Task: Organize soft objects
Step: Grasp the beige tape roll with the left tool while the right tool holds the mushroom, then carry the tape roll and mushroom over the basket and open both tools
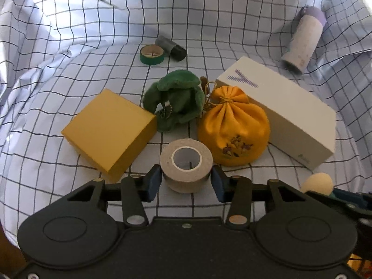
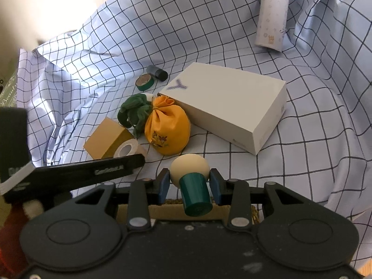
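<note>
My left gripper is shut on a beige tape roll, its blue pads pressed against both sides. Behind it lie a green plush toy and an orange drawstring pouch. My right gripper is shut on a cream sponge ball with a green handle; the sponge also shows in the left wrist view. The pouch, the plush and the tape roll lie ahead of it to the left.
A yellow box lies left of the plush and a long white box right of the pouch. A green tape ring, a grey-black cylinder and a white-purple bottle lie farther back on the checked cloth. A woven basket rim sits under the right gripper.
</note>
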`<state>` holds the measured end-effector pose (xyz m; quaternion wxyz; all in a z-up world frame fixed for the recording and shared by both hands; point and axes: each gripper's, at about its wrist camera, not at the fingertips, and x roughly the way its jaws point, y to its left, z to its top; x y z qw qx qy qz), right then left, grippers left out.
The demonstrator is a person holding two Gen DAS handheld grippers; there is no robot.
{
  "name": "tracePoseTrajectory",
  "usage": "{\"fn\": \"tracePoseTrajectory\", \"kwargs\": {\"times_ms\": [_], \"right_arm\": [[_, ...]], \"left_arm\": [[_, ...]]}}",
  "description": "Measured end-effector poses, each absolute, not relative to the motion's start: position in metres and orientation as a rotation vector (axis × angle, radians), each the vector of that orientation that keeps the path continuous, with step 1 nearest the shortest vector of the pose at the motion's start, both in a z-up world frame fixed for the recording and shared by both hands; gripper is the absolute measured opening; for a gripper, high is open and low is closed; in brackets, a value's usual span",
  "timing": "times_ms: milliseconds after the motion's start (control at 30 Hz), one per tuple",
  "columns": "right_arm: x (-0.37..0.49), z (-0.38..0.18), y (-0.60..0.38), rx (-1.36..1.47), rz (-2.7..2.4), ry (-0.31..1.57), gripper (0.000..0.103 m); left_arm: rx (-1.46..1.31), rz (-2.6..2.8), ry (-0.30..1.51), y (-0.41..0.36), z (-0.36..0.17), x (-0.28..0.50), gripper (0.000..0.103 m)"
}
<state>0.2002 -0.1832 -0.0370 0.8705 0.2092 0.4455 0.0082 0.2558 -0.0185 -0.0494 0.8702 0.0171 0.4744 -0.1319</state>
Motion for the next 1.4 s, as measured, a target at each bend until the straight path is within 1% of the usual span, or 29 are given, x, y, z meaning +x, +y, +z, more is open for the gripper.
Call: {"fn": "tracePoseTrajectory", "kwargs": {"times_ms": [233,600,1033,1400], "right_arm": [[0.181,-0.024,-0.182,0.439,0.026,0.902,0.037],[0.126,0.003,-0.175,0.429,0.051,0.825,0.037],[0.057,0.012,-0.165,0.454,0.064,0.781,0.037],[0.024,0.017,-0.168,0.472,0.053,0.742,0.037]], "left_arm": [[0.000,-0.296,0.954,-0.008,-0.019,0.225,0.046],[-0.018,-0.323,0.918,0.006,0.007,0.162,0.046],[-0.075,-0.324,0.936,0.015,0.001,0.106,0.046],[-0.088,-0.346,0.939,0.004,-0.010,0.078,0.046]]}}
